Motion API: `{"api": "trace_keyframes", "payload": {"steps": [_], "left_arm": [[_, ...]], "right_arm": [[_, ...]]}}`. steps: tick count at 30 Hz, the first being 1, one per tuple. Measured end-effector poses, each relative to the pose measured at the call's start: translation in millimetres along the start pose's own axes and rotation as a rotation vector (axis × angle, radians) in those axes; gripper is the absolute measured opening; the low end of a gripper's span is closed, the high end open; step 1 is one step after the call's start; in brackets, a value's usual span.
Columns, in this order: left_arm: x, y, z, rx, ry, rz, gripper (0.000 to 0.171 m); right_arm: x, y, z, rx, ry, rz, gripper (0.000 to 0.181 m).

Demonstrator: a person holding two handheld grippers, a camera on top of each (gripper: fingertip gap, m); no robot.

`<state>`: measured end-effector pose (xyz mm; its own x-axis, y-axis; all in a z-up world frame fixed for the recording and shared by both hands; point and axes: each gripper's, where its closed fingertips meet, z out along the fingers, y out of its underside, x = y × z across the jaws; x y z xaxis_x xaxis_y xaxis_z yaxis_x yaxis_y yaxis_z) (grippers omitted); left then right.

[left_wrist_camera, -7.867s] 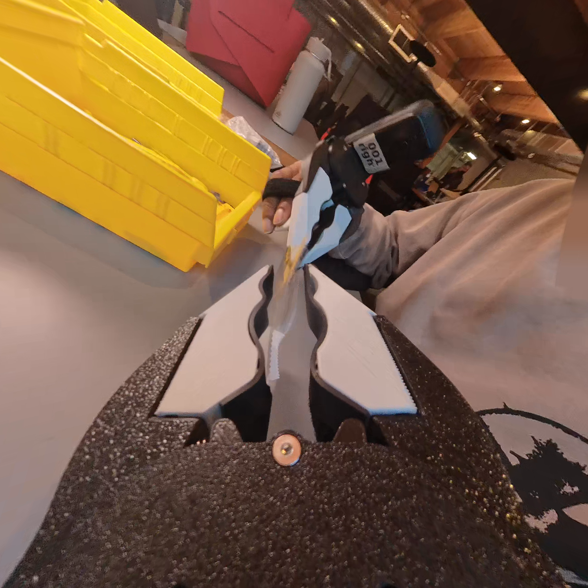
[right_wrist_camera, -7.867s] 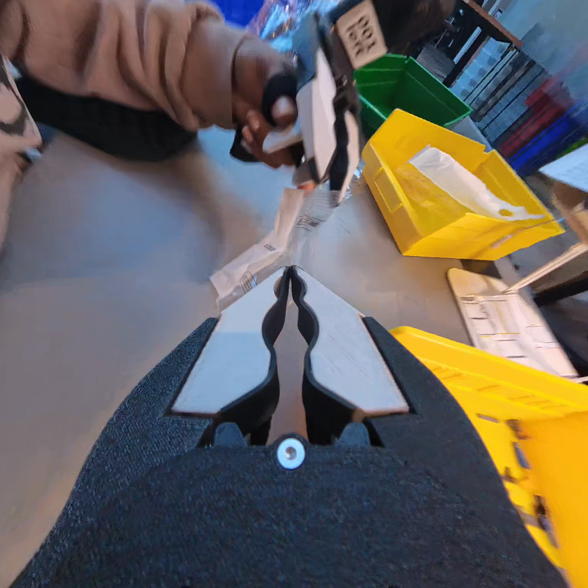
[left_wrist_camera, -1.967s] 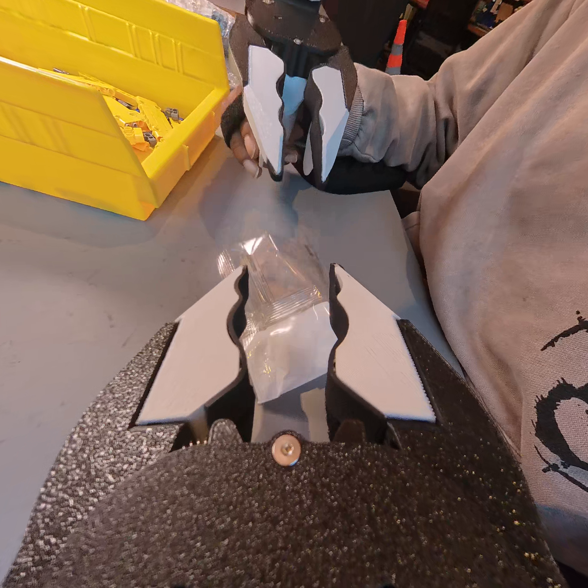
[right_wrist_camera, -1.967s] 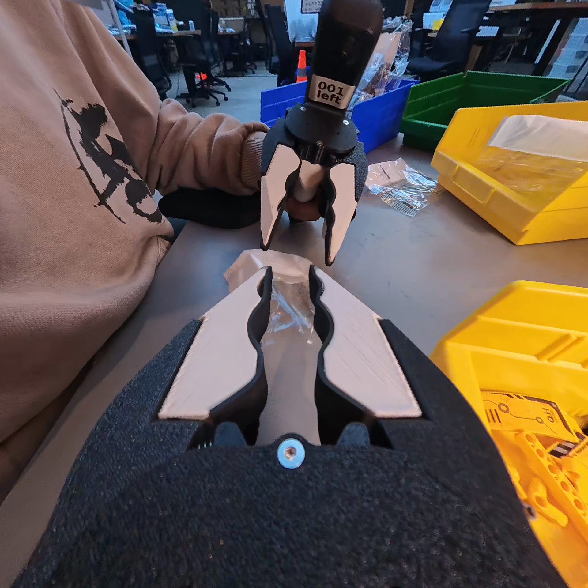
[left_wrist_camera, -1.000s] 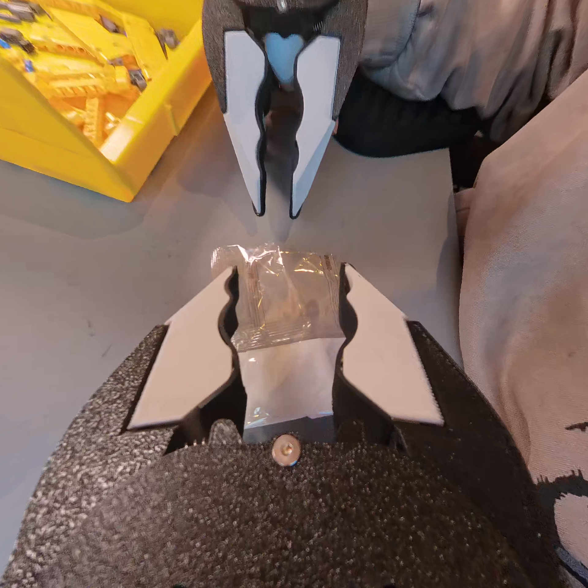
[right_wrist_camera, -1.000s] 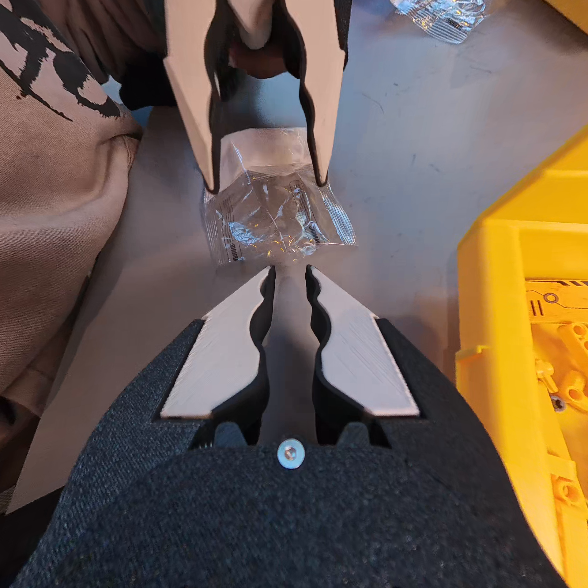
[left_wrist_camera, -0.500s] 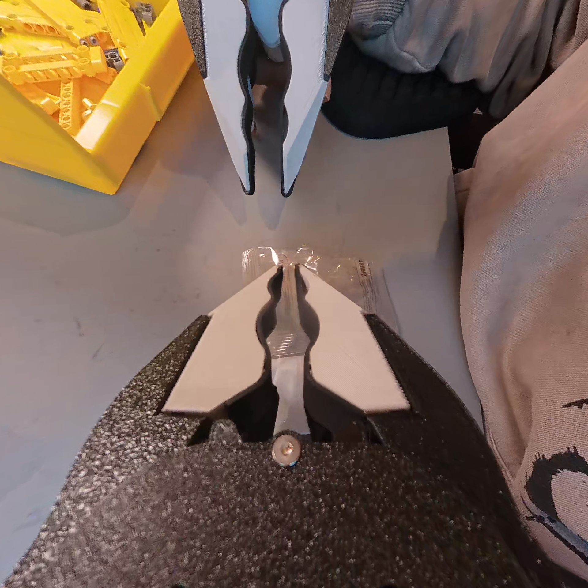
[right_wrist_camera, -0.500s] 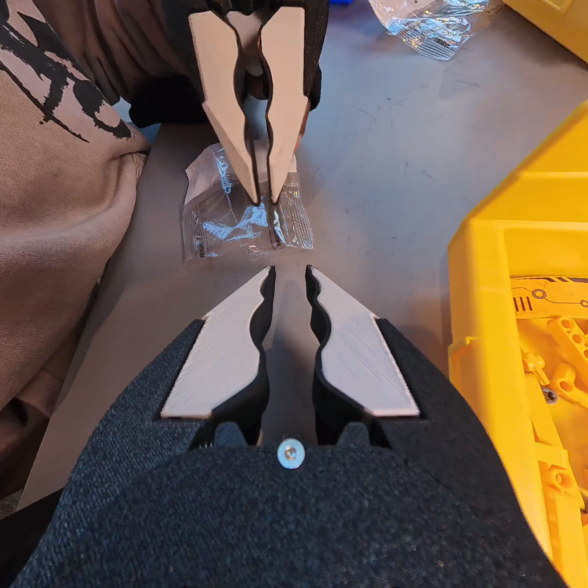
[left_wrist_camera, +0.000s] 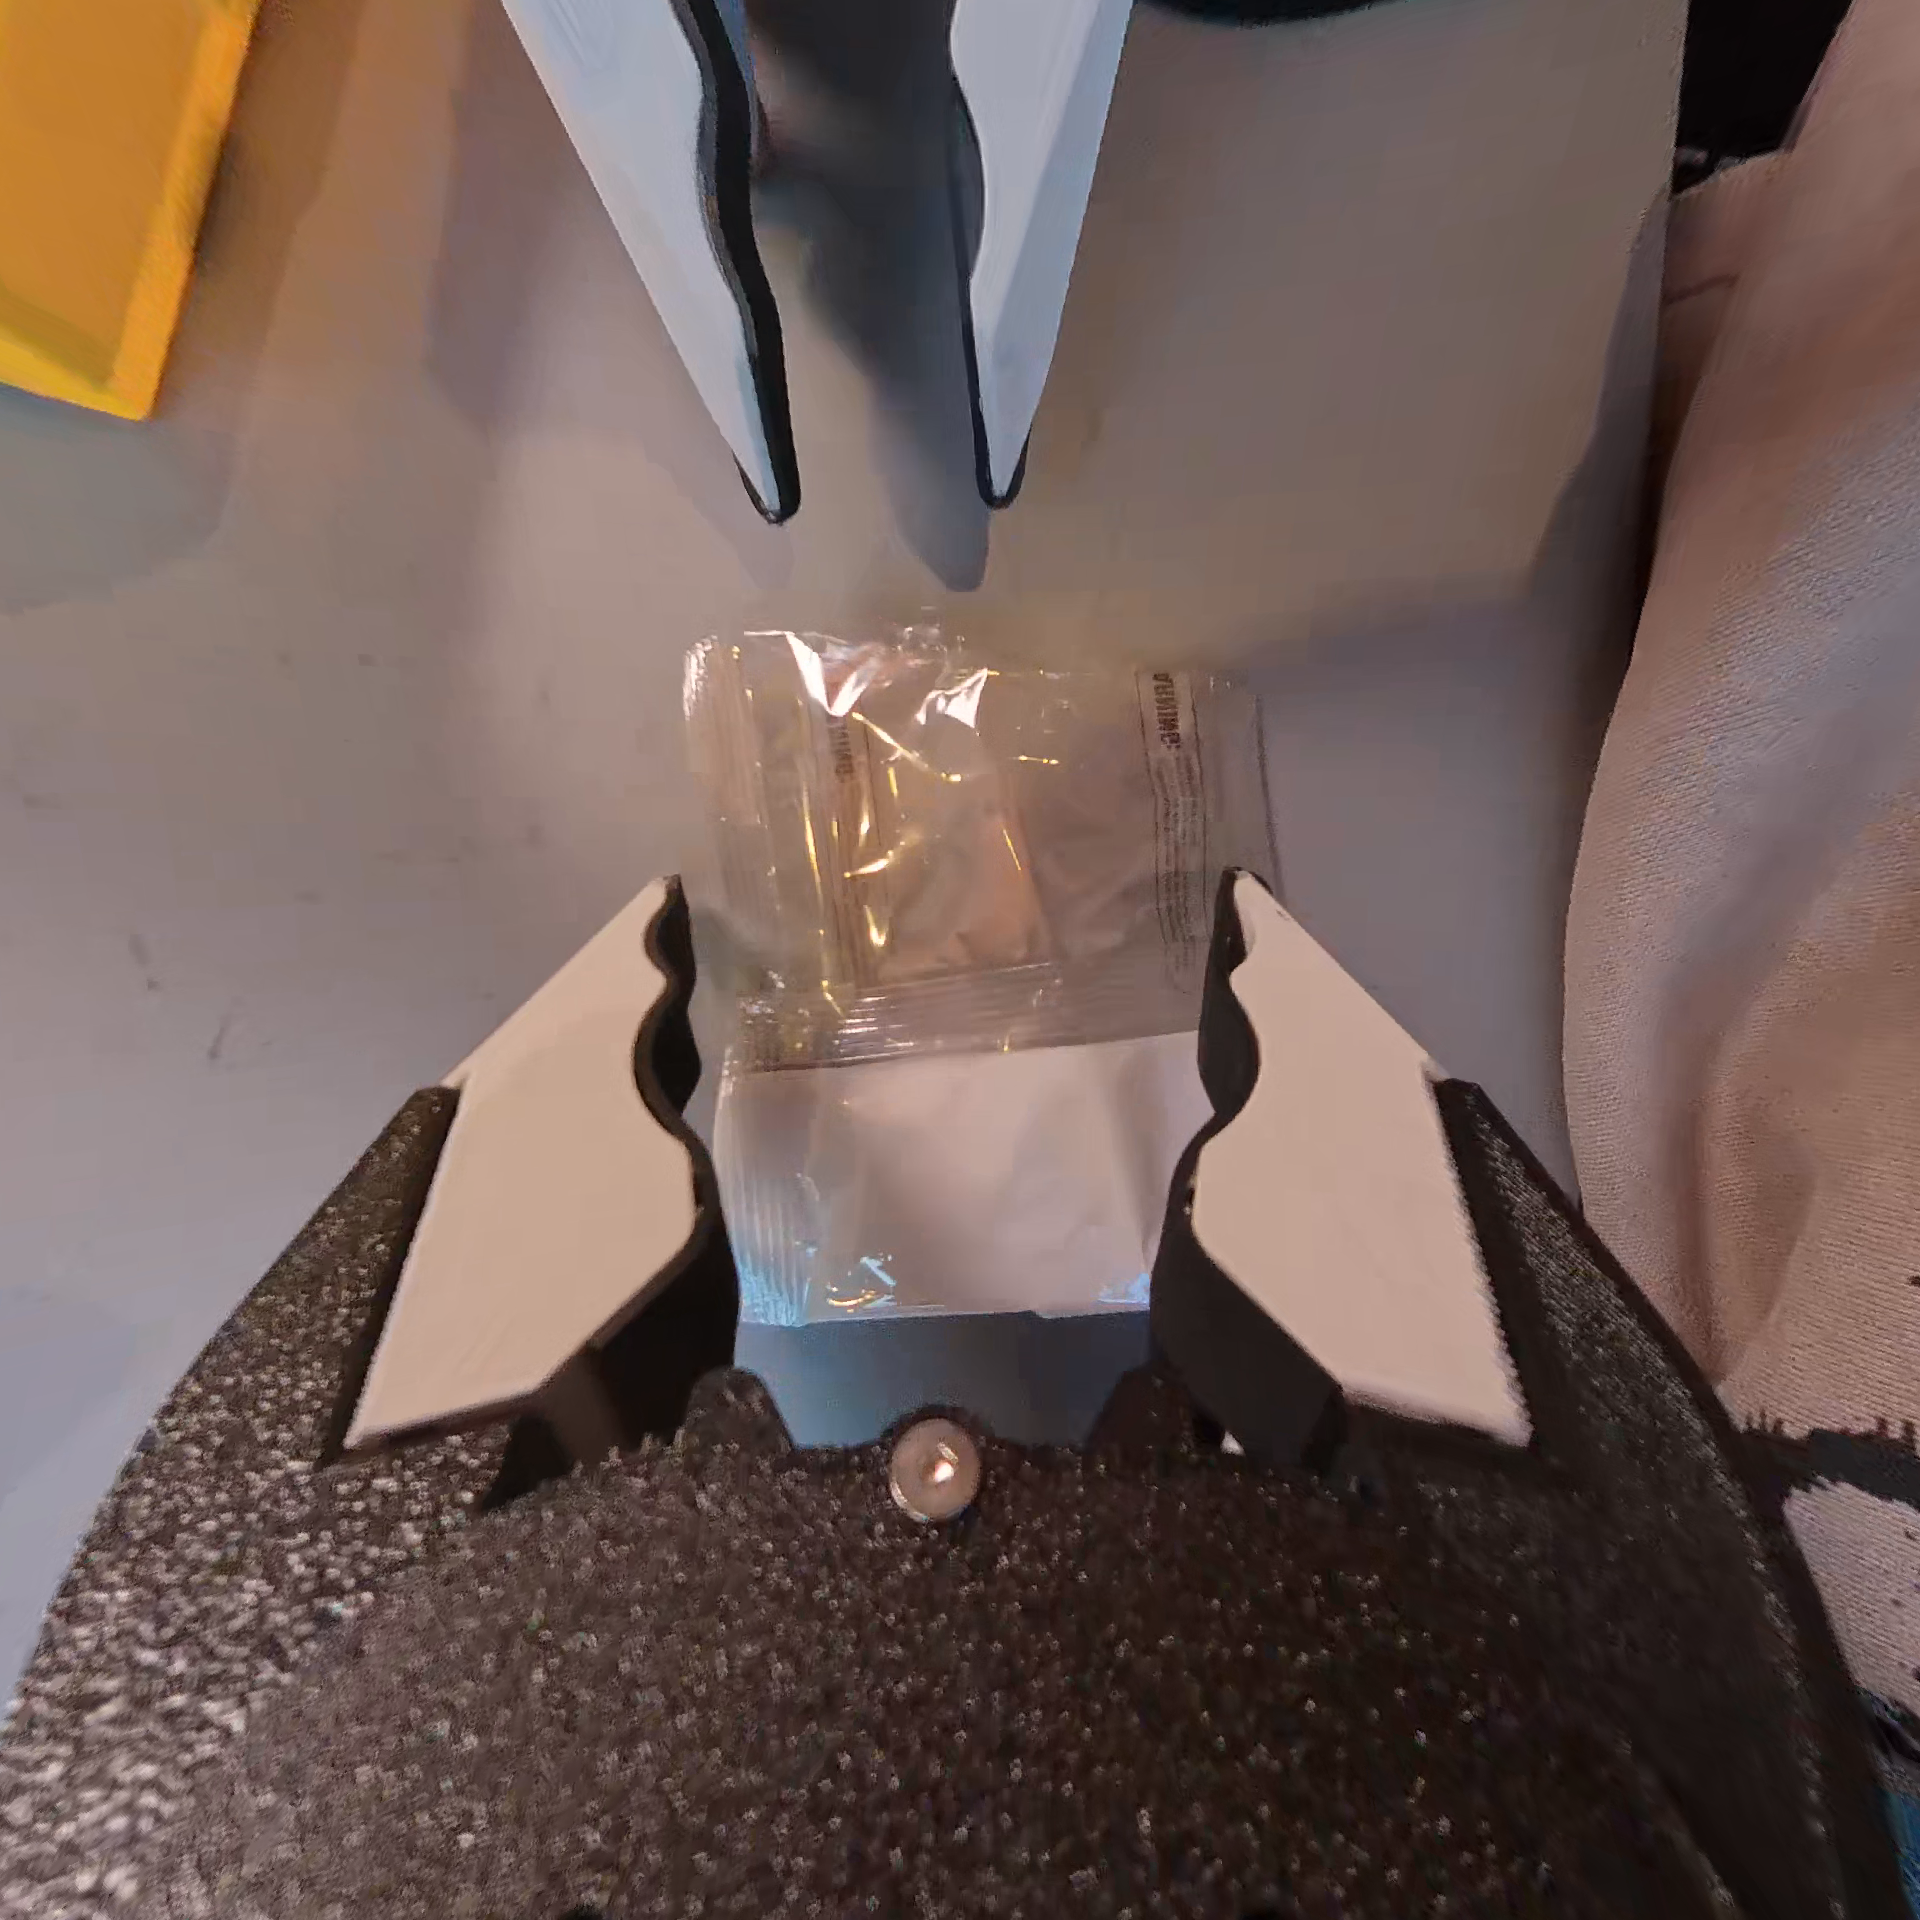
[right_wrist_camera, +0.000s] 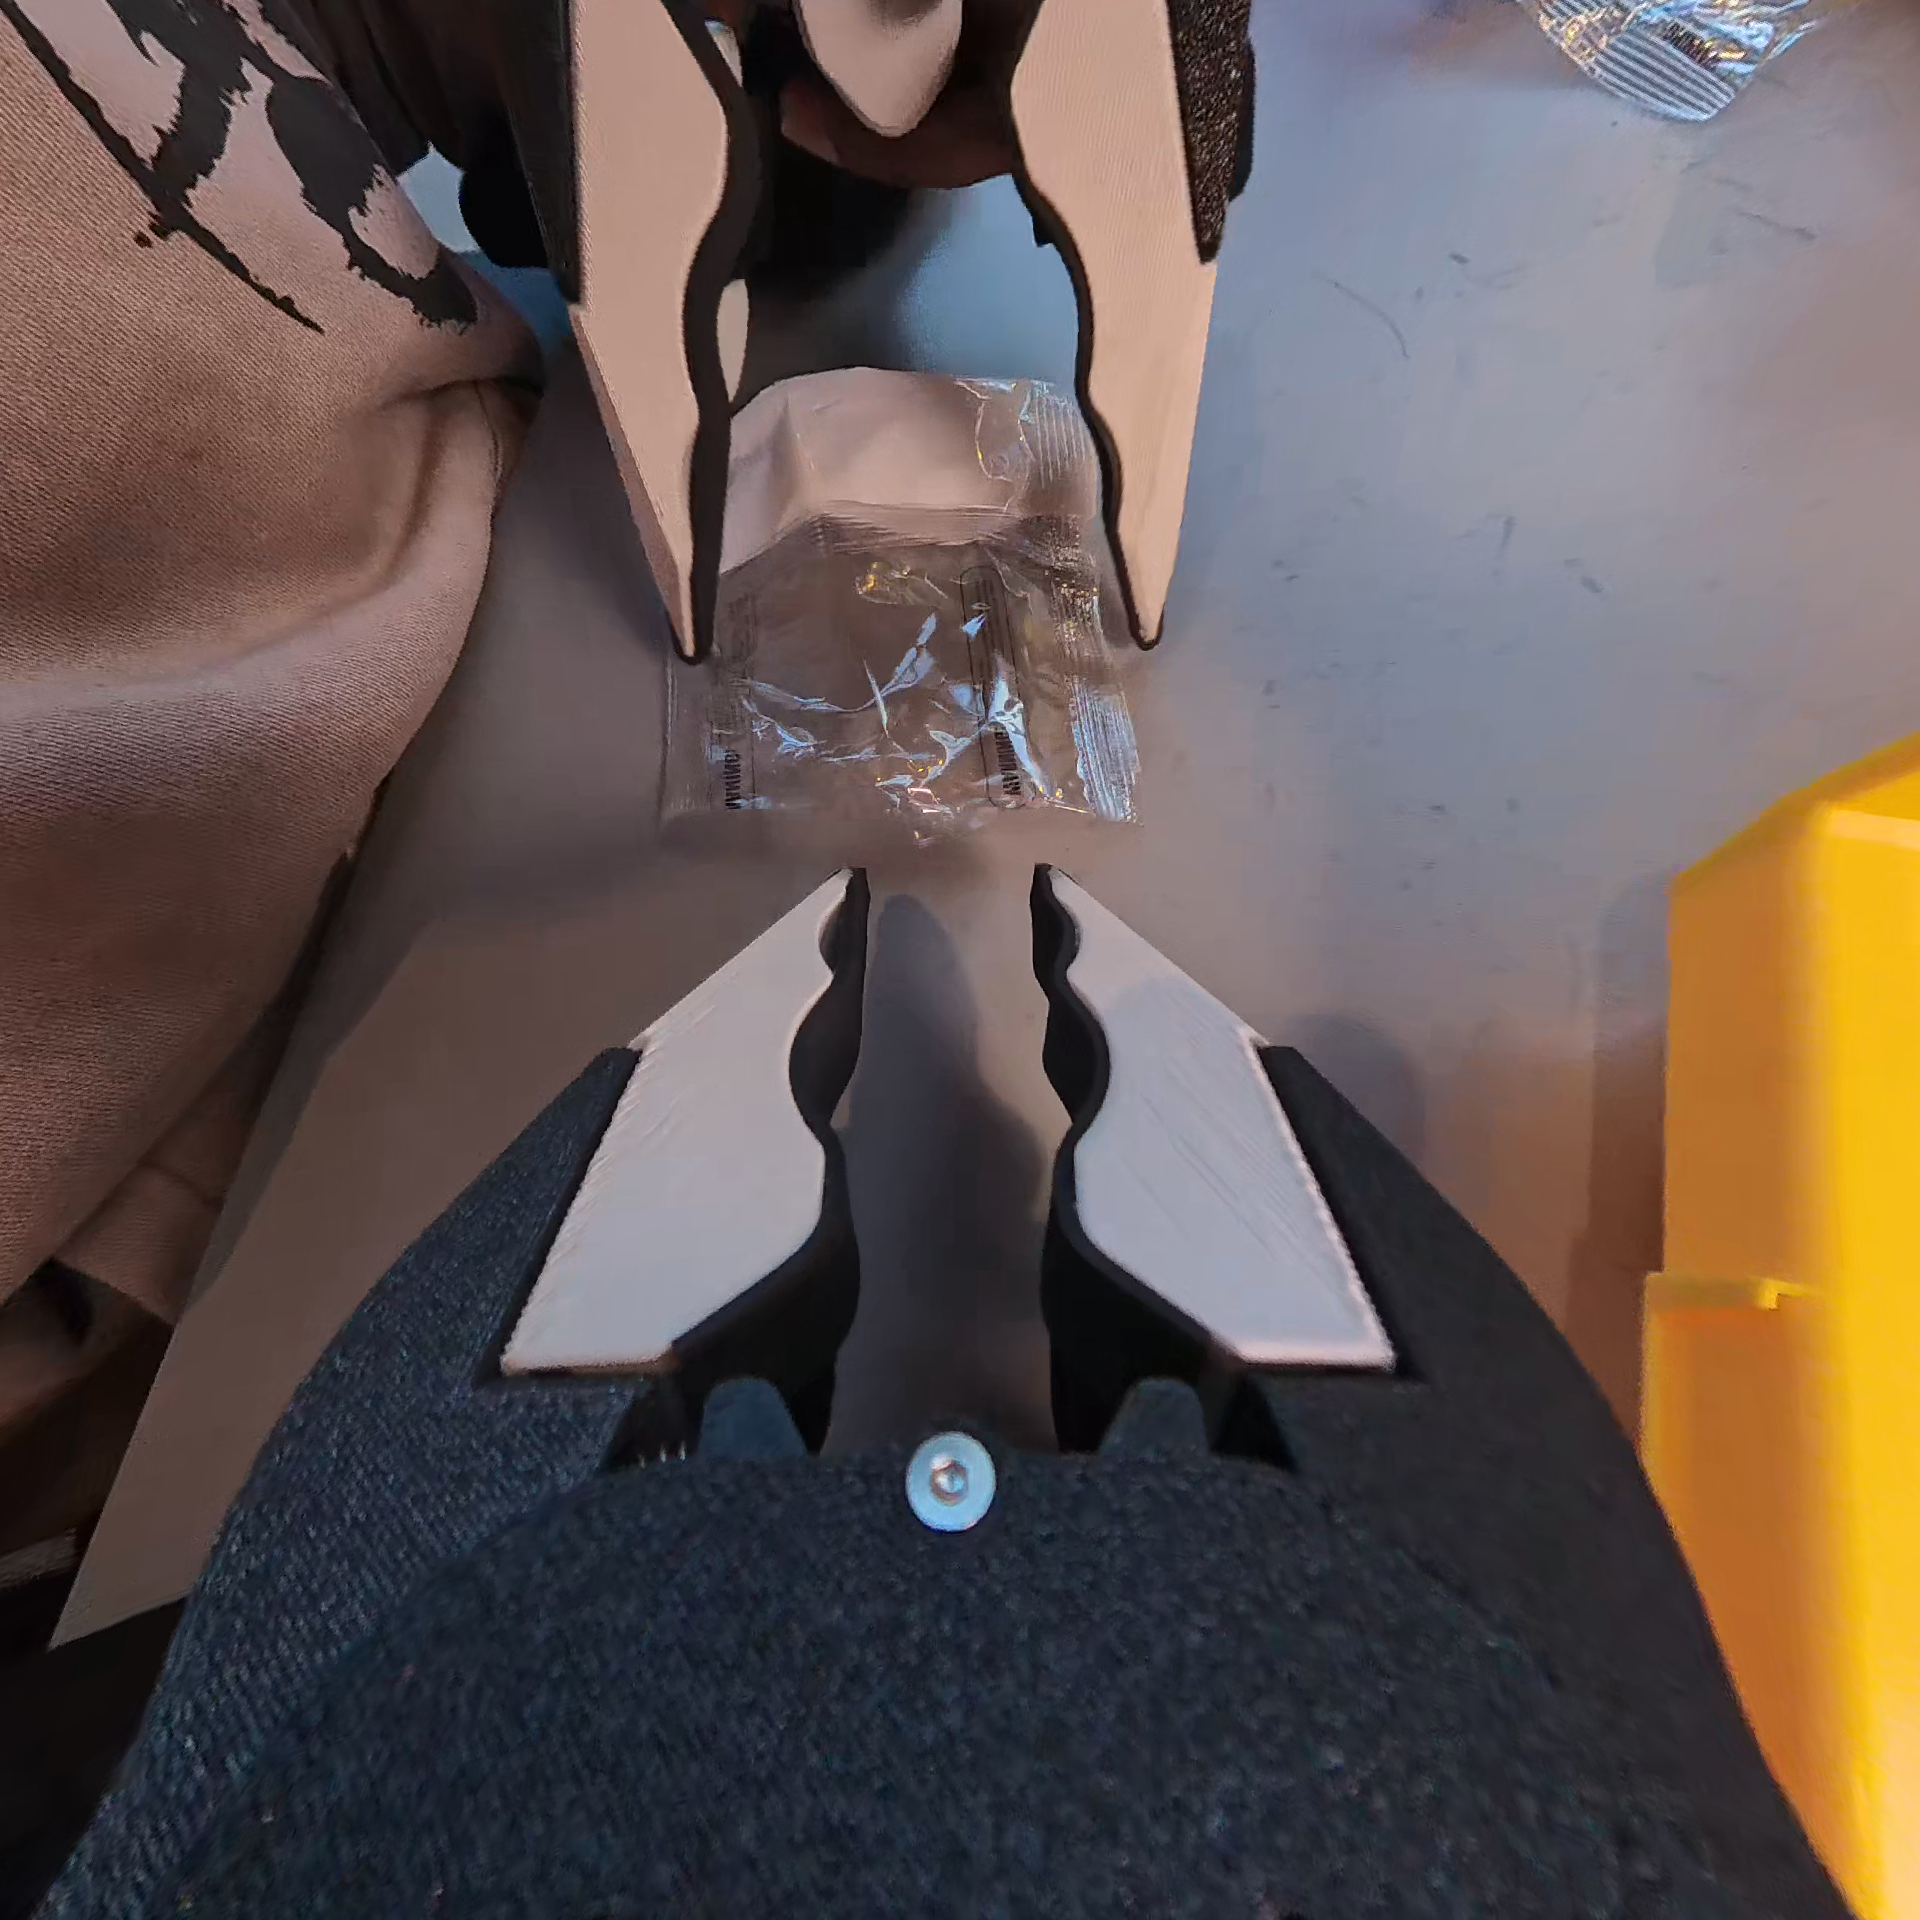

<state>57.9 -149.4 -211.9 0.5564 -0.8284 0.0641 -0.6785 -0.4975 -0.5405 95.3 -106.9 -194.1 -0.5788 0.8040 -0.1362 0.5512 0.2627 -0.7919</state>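
Since half a second ago the left gripper (left_wrist_camera: 951,894) has let go of the bag (left_wrist_camera: 966,831): its jaws, then pinched on the plastic, now stand wide, one finger on each side of it. The right gripper (right_wrist_camera: 945,878) has opened a little too; its jaws are narrowly apart and hold nothing, their tips just short of the bag's near edge.

One clear bag lies flat on the grey worktop (left_wrist_camera: 312,831) between the two grippers, which face each other across it. Its far half is crinkled and see-through, its near half in the left wrist view looks white, as if backed by paper. Two narrow strips of small dark print run across the plastic; the letters are too small and blurred to make out. What is inside the bag cannot be told.

In the right wrist view the left gripper (right_wrist_camera: 914,639) comes down from the top, its body and the hand behind it cut off by the frame. In the left wrist view only the two fingers of the right gripper (left_wrist_camera: 888,504) show.

A second clear bag (right_wrist_camera: 1652,52) lies at the top right edge, mostly cut off. One yellow bin (right_wrist_camera: 1808,1195) stands to the right, its inside out of view; a blurred yellow corner (left_wrist_camera: 94,208) shows in the left wrist view. A beige sweatshirt (right_wrist_camera: 208,520) with a black print fills the side.
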Motion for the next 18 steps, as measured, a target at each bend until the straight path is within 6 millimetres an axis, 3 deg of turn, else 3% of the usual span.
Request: {"api": "trace_keyframes", "payload": {"steps": [2, 5, 10, 15, 18], "left_arm": [[2.4, -0.2, -0.3, 0.006, 0.014, 0.003, 0.082], [1.3, -11.7, -9.2, 0.089, 0.041, -0.009, 0.040], [-13.4, -35.0, -27.5, 0.305, 0.053, -0.027, 0.025], [-24.3, -62.2, -57.8, 0.599, 0.089, -0.070, 0.022], [-31.8, -66.8, -66.7, 0.673, 0.054, -0.079, 0.018]], "right_arm": [[0.7, -0.5, -1.1, 0.003, 0.006, 0.000, 0.031], [0.7, -2.5, -2.6, 0.011, 0.012, -0.007, 0.031], [1.9, -23.0, -14.4, 0.134, 0.018, -0.003, 0.031], [6.1, -72.8, -52.5, 0.475, -0.010, 0.097, 0.027], [13.1, -82.7, -66.1, 0.578, -0.020, 0.176, 0.023]]}}
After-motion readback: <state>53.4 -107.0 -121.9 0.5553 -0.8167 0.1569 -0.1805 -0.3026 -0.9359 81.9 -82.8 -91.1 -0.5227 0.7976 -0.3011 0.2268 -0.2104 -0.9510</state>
